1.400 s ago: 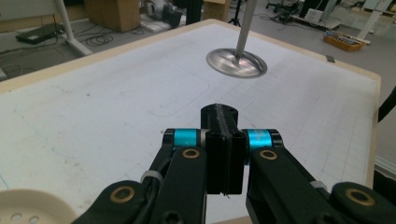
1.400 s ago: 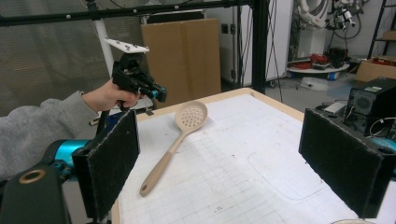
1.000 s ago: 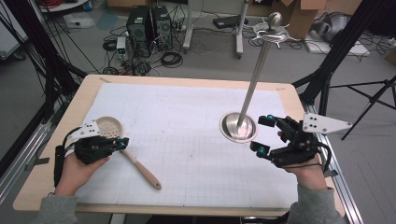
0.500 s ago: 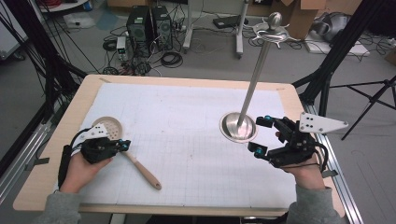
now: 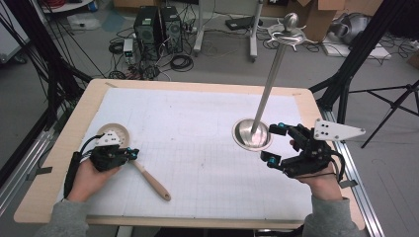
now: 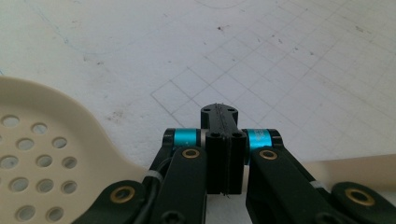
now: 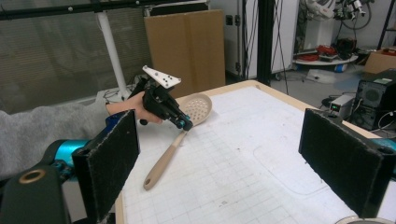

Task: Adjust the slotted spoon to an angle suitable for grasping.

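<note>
Just one slotted spoon and one metal stand on the table, plus two grippers around them.

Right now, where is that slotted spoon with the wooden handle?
In the high view the slotted spoon lies at the table's near left, its neck under the shut left hand-held gripper.

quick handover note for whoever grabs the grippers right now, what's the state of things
Left gripper: jaws shut with nothing between them, tips right by the neck of the slotted spoon.
Right gripper: jaws wide open, nothing held, beside the base of the metal stand.
The spoon lies flat on the white mat, bowl under the left gripper, handle pointing to the near edge. The stand is upright at the right, its hooks bare.
Done: nothing picked up so far.
Left: probably open the left jaws, grip the spoon, and likely hang it on the stand.
</note>
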Tool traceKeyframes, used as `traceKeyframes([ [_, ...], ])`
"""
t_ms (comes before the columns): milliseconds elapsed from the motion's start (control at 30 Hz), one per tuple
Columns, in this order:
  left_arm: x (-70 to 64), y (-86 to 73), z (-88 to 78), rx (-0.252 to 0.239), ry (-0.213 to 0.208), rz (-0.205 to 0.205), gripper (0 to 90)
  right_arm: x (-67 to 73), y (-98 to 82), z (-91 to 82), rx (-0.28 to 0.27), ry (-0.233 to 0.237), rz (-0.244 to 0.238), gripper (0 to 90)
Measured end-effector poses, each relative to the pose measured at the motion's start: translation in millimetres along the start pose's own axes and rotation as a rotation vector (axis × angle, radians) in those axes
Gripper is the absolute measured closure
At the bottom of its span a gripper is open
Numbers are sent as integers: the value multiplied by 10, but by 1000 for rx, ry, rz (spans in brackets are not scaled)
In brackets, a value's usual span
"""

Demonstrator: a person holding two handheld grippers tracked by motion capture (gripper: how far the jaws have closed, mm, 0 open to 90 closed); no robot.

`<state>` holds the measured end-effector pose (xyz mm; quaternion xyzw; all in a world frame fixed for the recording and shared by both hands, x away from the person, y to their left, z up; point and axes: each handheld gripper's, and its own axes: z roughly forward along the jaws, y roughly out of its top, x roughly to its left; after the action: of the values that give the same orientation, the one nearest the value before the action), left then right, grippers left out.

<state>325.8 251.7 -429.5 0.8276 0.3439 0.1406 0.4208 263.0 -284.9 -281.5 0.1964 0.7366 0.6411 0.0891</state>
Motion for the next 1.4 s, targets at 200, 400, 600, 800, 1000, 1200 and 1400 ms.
traceKeyframes([
  [200,26,-13,38,20,14,2,896,5,-8,13,9,-1,3,111],
  [400,61,-40,94,59,56,1,896,8,-16,27,18,1,4,111],
  [600,94,-61,88,59,44,-14,896,9,-26,48,28,2,1,111],
  [800,84,-108,52,45,50,-28,896,12,-25,59,31,4,-1,111],
  [1000,57,-169,-8,33,54,-59,897,9,-29,61,37,3,5,111],
  [1200,11,-223,-83,37,54,-60,897,3,-29,66,33,3,0,111],
  [1400,-52,-271,-160,47,68,-59,897,-3,-28,69,36,6,4,111],
])
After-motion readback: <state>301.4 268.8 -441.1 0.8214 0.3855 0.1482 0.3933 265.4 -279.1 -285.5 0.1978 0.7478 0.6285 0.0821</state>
